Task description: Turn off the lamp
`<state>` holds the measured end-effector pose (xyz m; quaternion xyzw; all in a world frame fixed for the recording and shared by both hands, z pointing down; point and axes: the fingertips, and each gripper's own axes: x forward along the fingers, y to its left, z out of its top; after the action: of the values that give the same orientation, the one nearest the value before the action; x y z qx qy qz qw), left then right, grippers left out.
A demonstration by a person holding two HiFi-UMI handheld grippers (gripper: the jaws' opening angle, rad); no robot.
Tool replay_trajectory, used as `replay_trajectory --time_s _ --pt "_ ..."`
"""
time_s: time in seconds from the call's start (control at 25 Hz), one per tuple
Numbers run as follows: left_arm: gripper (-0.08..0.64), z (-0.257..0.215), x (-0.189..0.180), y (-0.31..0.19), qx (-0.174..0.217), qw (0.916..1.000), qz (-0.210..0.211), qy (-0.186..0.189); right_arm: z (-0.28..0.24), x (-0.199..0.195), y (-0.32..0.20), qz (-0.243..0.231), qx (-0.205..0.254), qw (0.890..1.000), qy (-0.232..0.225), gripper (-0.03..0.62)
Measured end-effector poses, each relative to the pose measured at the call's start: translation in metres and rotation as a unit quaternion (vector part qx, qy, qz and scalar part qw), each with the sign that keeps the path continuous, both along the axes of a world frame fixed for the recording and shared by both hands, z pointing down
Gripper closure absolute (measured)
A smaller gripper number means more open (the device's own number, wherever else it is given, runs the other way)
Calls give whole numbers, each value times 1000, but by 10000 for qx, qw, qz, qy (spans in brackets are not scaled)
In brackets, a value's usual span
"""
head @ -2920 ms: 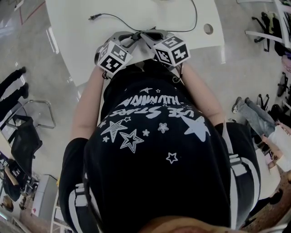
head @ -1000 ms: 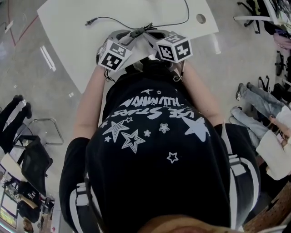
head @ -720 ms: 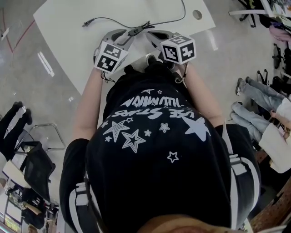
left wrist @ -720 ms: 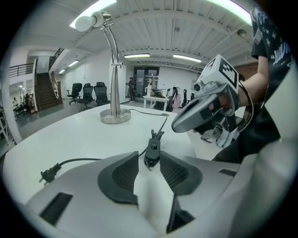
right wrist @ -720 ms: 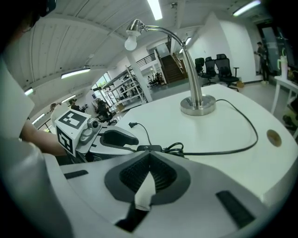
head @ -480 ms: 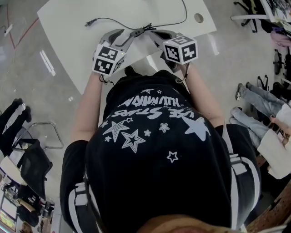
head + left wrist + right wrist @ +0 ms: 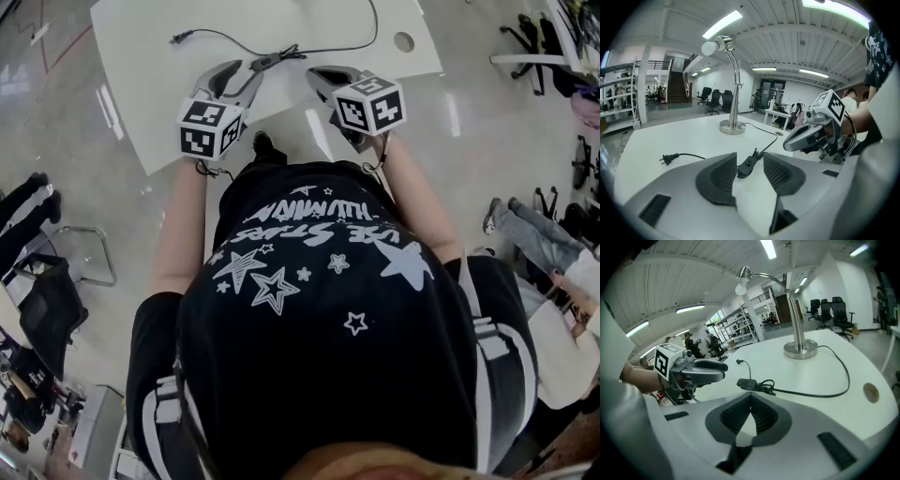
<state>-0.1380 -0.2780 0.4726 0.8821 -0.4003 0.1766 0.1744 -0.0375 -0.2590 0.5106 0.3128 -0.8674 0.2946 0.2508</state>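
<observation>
A silver gooseneck lamp (image 7: 731,125) (image 7: 800,349) with a white bulb (image 7: 709,47) stands far back on the white table (image 7: 150,84). Its black cord runs to an inline switch (image 7: 263,63) (image 7: 746,166) (image 7: 746,383) and ends in a loose plug (image 7: 175,38) (image 7: 667,159). My left gripper (image 7: 240,71) (image 7: 747,172) hangs just above and behind the switch; its jaws have just been opening and now stand open, touching nothing. My right gripper (image 7: 319,75) (image 7: 750,401) is off to the switch's right, shut and empty.
A round cable hole (image 7: 404,42) (image 7: 871,391) sits in the table's right corner. The table's near edge runs just under both grippers. Office chairs (image 7: 47,300) and seated people (image 7: 539,244) surround the person on the glossy floor.
Both grippers have drawn apart from the switch, the left to the left and upward, the right to the right. The left jaws have opened off the switch, which lies on the table.
</observation>
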Motion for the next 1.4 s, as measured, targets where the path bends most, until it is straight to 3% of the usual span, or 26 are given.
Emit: replay_trajectory --time_s 0.4,0.8,1.08,1.4 --pt "390 -35 37 43 439 9920 -1175 158 -15 58 32 -366 174 9984 -387 588" --pt "394 -40 111 119 587 9844 -1639 234 -31 136 84 -788 446 9934 -698 588" --pt "486 -48 134 171 635 9799 -1876 253 -48 157 125 -924 602 9889 -991 588" --pt "541 -57 150 195 578 9764 -2070 227 -50 171 148 -815 390 9872 -1316 588"
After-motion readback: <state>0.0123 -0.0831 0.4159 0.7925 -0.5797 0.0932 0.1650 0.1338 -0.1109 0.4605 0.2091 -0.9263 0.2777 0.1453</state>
